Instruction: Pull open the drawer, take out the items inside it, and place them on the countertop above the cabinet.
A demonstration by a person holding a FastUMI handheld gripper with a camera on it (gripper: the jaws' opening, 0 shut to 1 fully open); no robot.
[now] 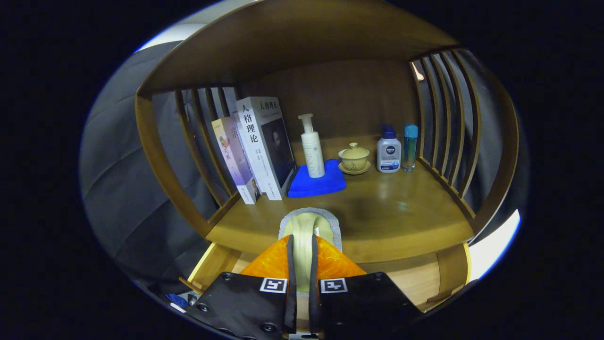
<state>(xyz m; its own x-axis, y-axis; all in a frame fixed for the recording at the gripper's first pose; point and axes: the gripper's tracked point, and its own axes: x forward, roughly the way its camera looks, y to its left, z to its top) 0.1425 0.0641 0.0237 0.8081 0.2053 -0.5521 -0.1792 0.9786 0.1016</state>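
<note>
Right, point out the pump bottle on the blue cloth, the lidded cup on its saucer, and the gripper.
Pump bottle (313,156), gripper view: middle of its body.
Lidded cup (354,158), gripper view: side of the bowl.
Gripper (302,245), gripper view: midway between the tips, jaws shut on a pale object.

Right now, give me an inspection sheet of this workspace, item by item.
Surface: glossy wooden countertop inside a slatted wooden cabinet frame, with bare wood ahead of the claw.
Job's things: pale cream rounded item with a grey speckled rim, held low over the countertop's front edge; open wooden drawer below.
Clutter: two upright books; white pump bottle standing on a folded blue cloth; lidded ceramic tea bowl on a saucer; white bottle with a blue pump; slim blue-capped clear bottle.
Claw: the claw is shut on the cream item, fingers pressing both sides.
Cables: nothing seen.
Surroundings: grey cloth beyond the slats.
</note>
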